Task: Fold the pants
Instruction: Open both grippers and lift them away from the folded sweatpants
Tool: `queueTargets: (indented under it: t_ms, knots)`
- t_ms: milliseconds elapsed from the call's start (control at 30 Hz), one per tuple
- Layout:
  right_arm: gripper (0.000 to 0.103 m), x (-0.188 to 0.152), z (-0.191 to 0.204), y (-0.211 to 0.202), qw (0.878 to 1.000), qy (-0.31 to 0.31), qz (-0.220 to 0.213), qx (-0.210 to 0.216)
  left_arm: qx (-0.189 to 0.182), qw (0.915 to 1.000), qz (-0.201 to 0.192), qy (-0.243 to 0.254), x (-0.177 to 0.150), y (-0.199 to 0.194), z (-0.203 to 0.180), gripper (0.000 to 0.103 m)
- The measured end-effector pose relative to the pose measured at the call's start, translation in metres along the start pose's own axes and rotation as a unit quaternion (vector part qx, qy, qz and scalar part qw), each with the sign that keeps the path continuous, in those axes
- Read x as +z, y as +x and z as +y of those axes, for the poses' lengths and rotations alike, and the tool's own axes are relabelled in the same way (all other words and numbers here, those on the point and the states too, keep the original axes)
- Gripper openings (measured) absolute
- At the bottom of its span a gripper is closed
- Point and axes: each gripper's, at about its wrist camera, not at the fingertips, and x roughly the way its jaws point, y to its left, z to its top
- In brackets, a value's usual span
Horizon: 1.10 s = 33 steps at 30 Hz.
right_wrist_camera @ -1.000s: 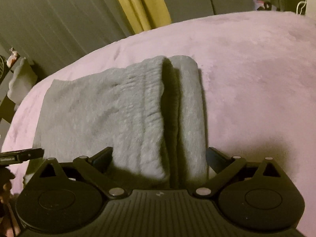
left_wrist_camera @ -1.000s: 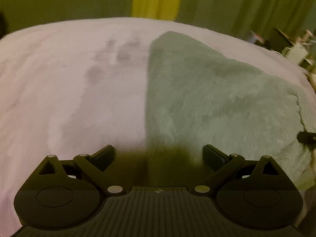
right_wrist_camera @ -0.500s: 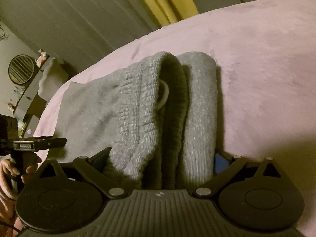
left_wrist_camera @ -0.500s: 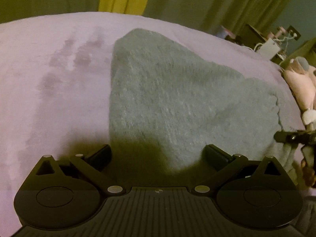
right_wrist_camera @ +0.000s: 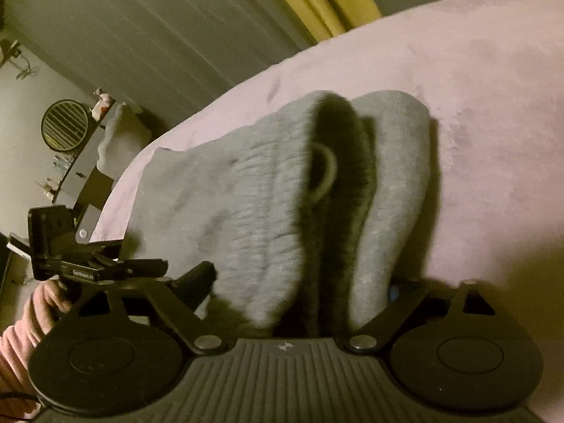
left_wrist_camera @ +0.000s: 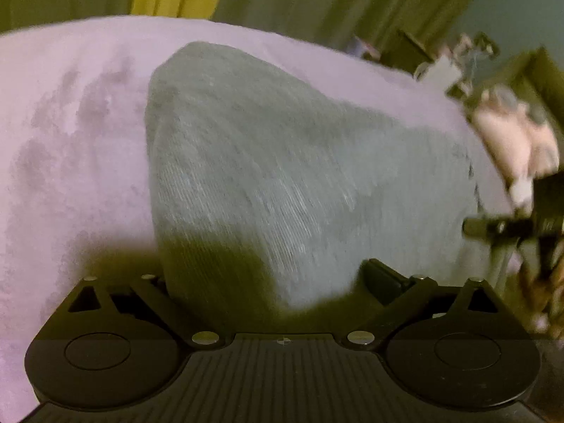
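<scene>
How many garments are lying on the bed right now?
1: folded grey sweatpants on the pink blanket, with the ribbed waistband end closest in the right wrist view and a plain end closest in the left. More could lie outside both frames.

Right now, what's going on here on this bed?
A person is folding grey knit pants on a pink fleece blanket, with a handheld claw at each end. The right claw straddles the ribbed waistband end, its jaws just closing but not yet clamped. The left claw sits open around the folded leg end.
</scene>
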Motion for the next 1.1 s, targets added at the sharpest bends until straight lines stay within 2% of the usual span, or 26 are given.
queueTargets:
  t_ms: [67,100,133,167,267,367,533,667,800,867,900,933,967,1033,1067,1100]
  knots:
    - [0.085,0.000,0.004,0.004,1.000,0.000,-0.006,-0.012,0.009,0.9997,-0.010,-0.022,0.004,-0.003,0.000,0.081]
    - [0.083,-0.001,0.010,0.004,1.000,-0.007,-0.007,-0.027,0.016,0.9996,-0.011,-0.022,0.004,-0.004,-0.003,0.067]
    - [0.075,-0.002,0.019,0.004,0.999,-0.026,-0.006,-0.045,0.015,0.9996,-0.014,-0.021,0.005,-0.007,-0.005,0.049]
    - [0.071,-0.002,0.027,0.004,0.997,-0.043,-0.008,-0.057,0.010,0.9995,-0.018,-0.022,0.005,-0.011,-0.007,0.042]
    - [0.065,-0.004,0.044,-0.004,0.995,-0.069,-0.017,-0.070,0.032,0.9991,-0.022,-0.018,0.007,-0.012,-0.020,0.035]
    - [0.061,0.002,0.058,-0.015,0.996,-0.068,-0.034,-0.053,0.053,0.9978,-0.036,0.016,0.012,-0.019,-0.036,0.031]
    - [0.060,0.015,0.082,-0.024,0.995,-0.082,-0.053,-0.031,0.045,0.9970,-0.061,0.017,0.036,-0.037,-0.048,0.027]
    - [0.058,0.041,0.093,-0.021,0.993,-0.081,-0.078,-0.021,0.059,0.9920,-0.108,0.027,0.067,-0.053,-0.053,0.026]
    - [0.058,0.074,0.094,-0.021,0.990,-0.079,-0.114,-0.019,0.055,0.9883,-0.142,-0.004,0.095,-0.063,-0.043,0.027]
    - [0.062,0.090,0.091,-0.018,0.988,-0.080,-0.129,-0.041,0.076,0.9862,-0.146,-0.015,0.108,-0.056,-0.033,0.042]
    - [0.066,0.098,0.089,-0.014,0.986,-0.082,-0.130,-0.065,0.104,0.9836,-0.145,-0.020,0.113,-0.052,-0.028,0.062]
    - [0.077,0.104,0.086,-0.009,0.983,-0.086,-0.130,-0.100,0.139,0.9791,-0.146,-0.027,0.117,-0.046,-0.027,0.071]
    - [0.088,0.110,0.084,-0.006,0.976,-0.088,-0.133,-0.147,0.178,0.9720,-0.151,-0.028,0.118,-0.044,-0.023,0.072]
    - [0.094,0.112,0.080,-0.007,0.955,-0.092,-0.160,-0.232,0.212,0.9658,-0.147,-0.023,0.114,-0.043,-0.022,0.085]
    - [0.098,0.109,0.078,-0.010,0.952,-0.085,-0.165,-0.241,0.215,0.9647,-0.149,-0.027,0.108,-0.046,-0.022,0.087]
    - [0.098,0.105,0.074,-0.013,0.957,-0.076,-0.162,-0.227,0.209,0.9656,-0.153,-0.025,0.098,-0.048,-0.024,0.091]
